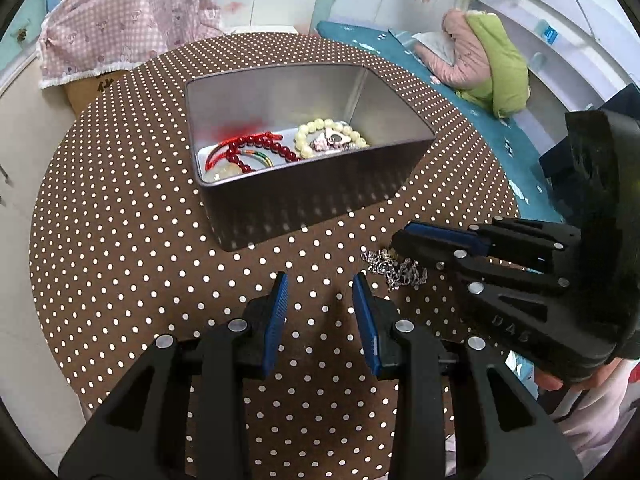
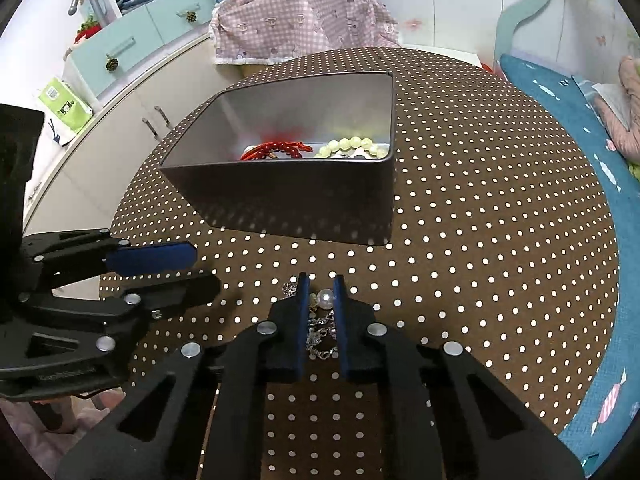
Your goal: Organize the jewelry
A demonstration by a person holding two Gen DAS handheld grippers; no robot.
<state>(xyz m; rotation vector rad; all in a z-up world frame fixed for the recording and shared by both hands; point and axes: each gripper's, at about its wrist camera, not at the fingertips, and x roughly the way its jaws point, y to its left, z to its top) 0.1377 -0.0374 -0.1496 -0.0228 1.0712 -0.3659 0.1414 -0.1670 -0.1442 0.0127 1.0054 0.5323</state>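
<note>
While the right gripper brackets a silver chain with a white pearl, its blue pads stand narrowly apart on either side, and whether they actually pinch the chain cannot be told. Beside it, the left gripper hovers over the cloth with its jaws parted and holding nothing. Chain links lie bunched on the brown white-dotted tablecloth, near the one rectangular grey metal tin. Inside the tin: one red bead bracelet, one red cord, and one pale cream bead bracelet.
</note>
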